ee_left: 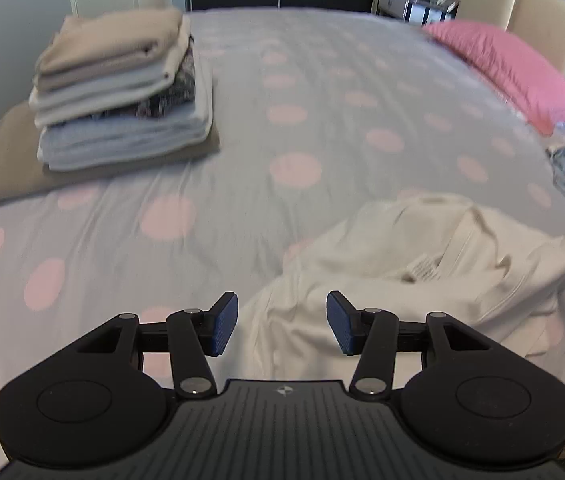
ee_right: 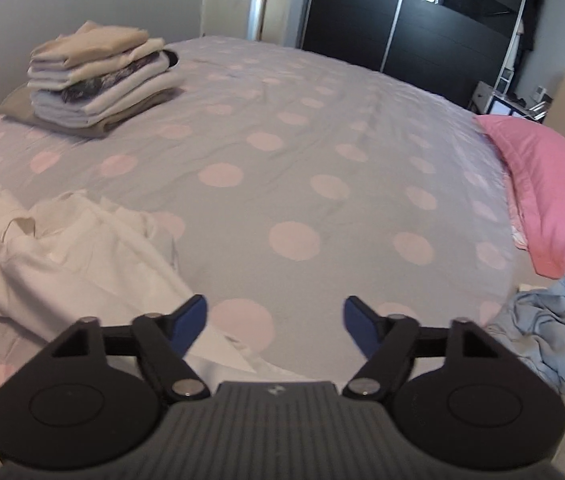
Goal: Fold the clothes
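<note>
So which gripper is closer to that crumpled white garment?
Left. The left gripper hangs open right over the white garment. The right gripper, also open, is off to the garment's side, mostly over bare bedsheet.

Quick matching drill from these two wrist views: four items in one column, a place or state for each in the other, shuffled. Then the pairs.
Items:
1. folded stack
2. white garment
3. pink pillow
4. blue-grey clothes

Descriptions:
A. crumpled, unfolded, just ahead of the left gripper
B. lying along the headboard side of the bed
C. neatly piled at the far left corner
D. rumpled heap near the pillow's close end

Pairs: 1-C, 2-A, 3-B, 4-D
</note>
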